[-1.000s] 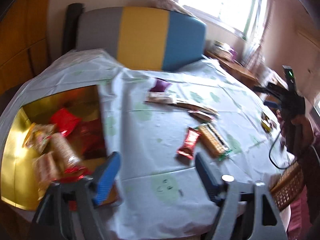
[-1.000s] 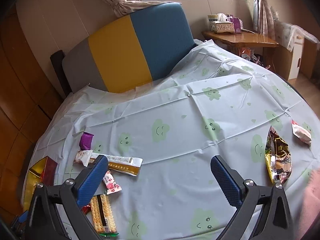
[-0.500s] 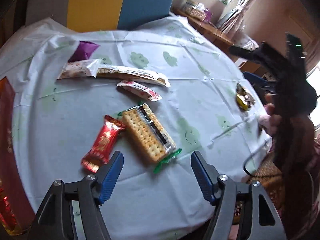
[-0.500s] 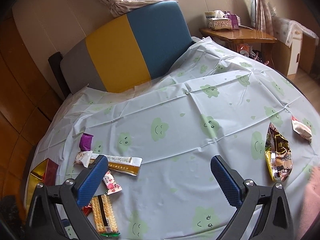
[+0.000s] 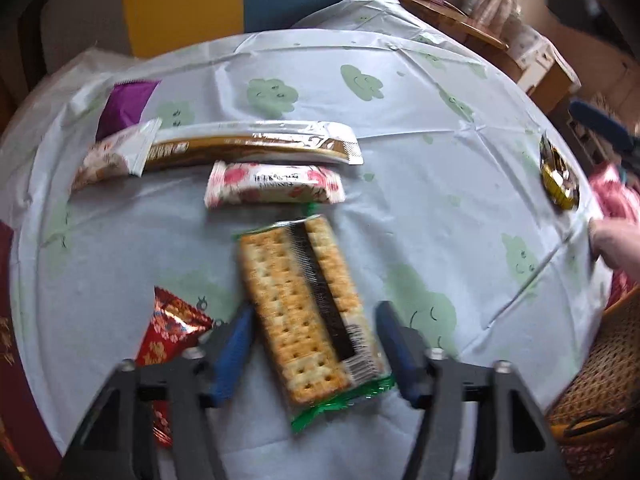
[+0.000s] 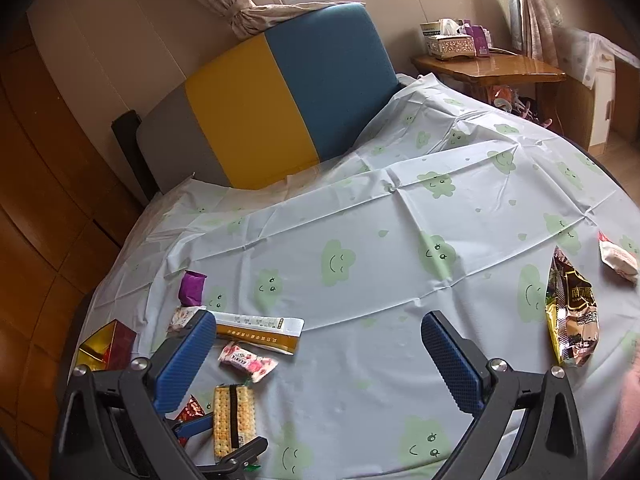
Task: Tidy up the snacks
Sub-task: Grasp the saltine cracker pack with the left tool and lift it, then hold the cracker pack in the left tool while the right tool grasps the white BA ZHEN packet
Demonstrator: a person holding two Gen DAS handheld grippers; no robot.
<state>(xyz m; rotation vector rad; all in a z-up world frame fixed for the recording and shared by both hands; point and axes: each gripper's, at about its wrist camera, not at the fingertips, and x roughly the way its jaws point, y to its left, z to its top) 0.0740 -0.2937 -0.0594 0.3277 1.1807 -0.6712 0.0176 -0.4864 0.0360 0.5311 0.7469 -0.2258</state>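
A clear pack of crackers [image 5: 304, 312] with green ends lies on the tablecloth, also seen in the right wrist view [image 6: 234, 416]. My left gripper [image 5: 314, 340] points down over it and its jaws are closing. The pack's near half sits between the blue fingers [image 5: 236, 344], with a thin gap on each side. A red packet [image 5: 168, 332] lies just left of it. My right gripper [image 6: 320, 360] hangs open above bare cloth with nothing between its fingers.
Beyond the crackers lie a pink flowered packet [image 5: 276, 184], a long brown-and-white packet [image 5: 248, 144], a white packet [image 5: 112, 156] and a purple one [image 5: 124, 108]. A gold-and-red box [image 6: 104, 344] stands at the left edge. A gold-and-black bag [image 6: 572, 312] and a small white packet [image 6: 618, 260] lie right.
My left gripper swung from beside the gold box over to the crackers and came down, its jaws narrowing around the pack. The right gripper has not moved.
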